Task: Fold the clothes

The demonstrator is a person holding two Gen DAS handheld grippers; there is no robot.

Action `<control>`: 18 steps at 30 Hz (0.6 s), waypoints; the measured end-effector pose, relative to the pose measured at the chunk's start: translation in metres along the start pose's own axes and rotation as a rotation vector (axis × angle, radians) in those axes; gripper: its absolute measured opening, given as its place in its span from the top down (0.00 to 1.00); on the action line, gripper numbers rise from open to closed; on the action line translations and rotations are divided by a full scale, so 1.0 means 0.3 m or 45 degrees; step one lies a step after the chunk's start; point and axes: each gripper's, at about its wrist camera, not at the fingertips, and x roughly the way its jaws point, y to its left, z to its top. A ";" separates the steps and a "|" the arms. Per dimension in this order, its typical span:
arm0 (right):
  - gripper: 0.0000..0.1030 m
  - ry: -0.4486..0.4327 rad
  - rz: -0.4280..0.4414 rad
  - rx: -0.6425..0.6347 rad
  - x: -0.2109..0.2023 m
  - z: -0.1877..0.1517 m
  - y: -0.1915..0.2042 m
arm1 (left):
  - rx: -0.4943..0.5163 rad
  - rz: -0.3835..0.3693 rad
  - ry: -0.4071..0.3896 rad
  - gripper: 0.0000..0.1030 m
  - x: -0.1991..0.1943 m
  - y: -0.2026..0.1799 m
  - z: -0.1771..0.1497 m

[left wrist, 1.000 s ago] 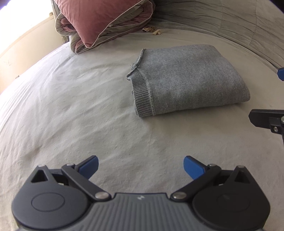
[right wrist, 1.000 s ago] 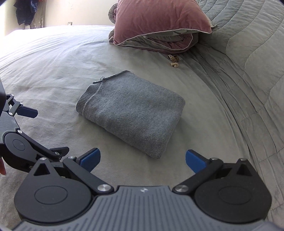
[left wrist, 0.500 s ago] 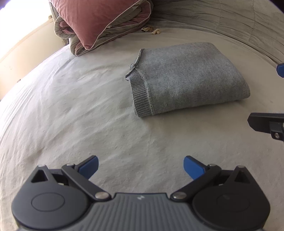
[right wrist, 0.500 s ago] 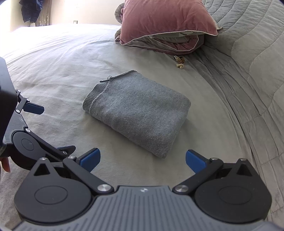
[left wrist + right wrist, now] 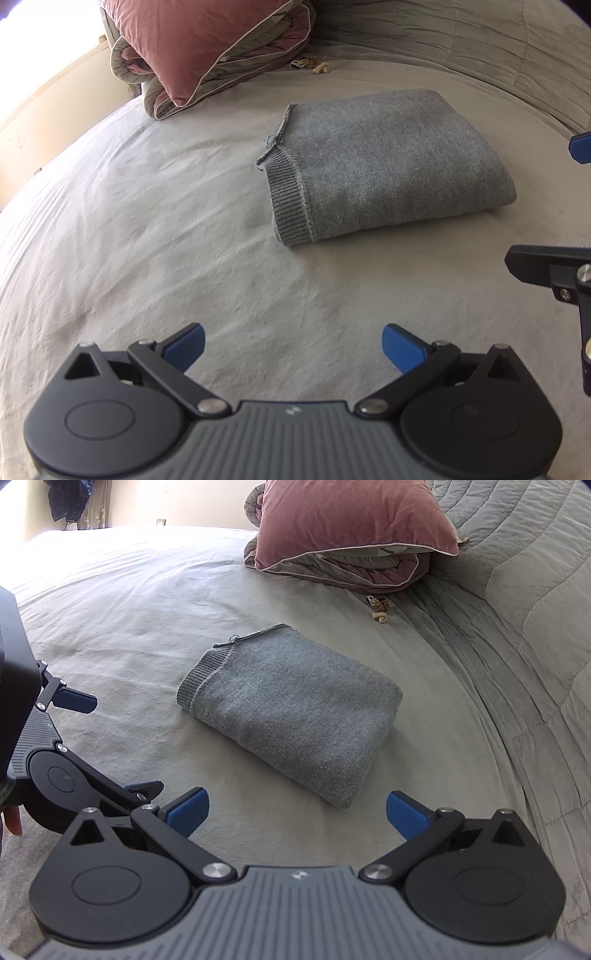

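Observation:
A grey knit sweater (image 5: 384, 162) lies folded into a compact rectangle on the pale bed sheet (image 5: 129, 221); its ribbed hem faces left. It also shows in the right wrist view (image 5: 295, 709). My left gripper (image 5: 293, 349) is open and empty, held back from the sweater over bare sheet. My right gripper (image 5: 297, 814) is open and empty, just short of the sweater's near corner. Part of the right gripper shows at the right edge of the left wrist view (image 5: 554, 266), and the left gripper shows at the left of the right wrist view (image 5: 70, 738).
A pink pillow on a folded pink-and-grey quilt (image 5: 351, 535) lies at the back of the bed. A small tan knotted object (image 5: 378, 607) lies beside it. A grey quilted cover (image 5: 517, 609) rises along the right side. A wall (image 5: 37, 103) runs along the far left.
Both grippers have drawn back and shifted a little, so the folded sweater sits slightly differently in each view. The sweater has not moved. Both grippers stay open.

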 end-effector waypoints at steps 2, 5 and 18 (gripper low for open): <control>0.00 -0.002 -0.005 -0.004 0.000 0.001 0.002 | -0.001 -0.002 0.002 0.01 0.000 0.002 -0.001; 0.00 -0.008 -0.001 0.002 -0.003 0.001 0.001 | -0.006 0.005 -0.001 0.01 0.000 0.005 0.000; 0.00 -0.005 0.006 -0.010 0.001 0.004 0.010 | -0.006 0.004 0.003 0.01 0.003 0.010 -0.003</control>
